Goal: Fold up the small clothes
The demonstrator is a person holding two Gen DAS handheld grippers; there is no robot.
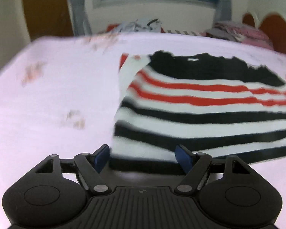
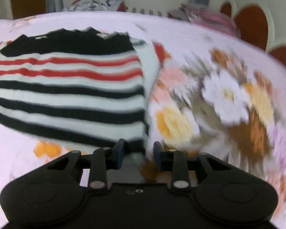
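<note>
A small striped shirt (image 1: 204, 103), black at the top with red, white and black stripes, lies flat on a pale floral bedsheet (image 1: 53, 87). Both sleeves look folded in. My left gripper (image 1: 144, 157) is open, its blue pads on either side of the shirt's near left hem corner. In the right wrist view the shirt (image 2: 70, 87) lies to the left. My right gripper (image 2: 138, 151) is open with a narrower gap, at the shirt's near right hem corner. Both views are blurred by motion.
A pile of other clothes (image 1: 141, 25) and a pink heap (image 1: 244, 32) lie at the far edge of the bed. A headboard with orange panels (image 2: 251, 26) stands at the right. The sheet's flower print (image 2: 225, 95) spreads right of the shirt.
</note>
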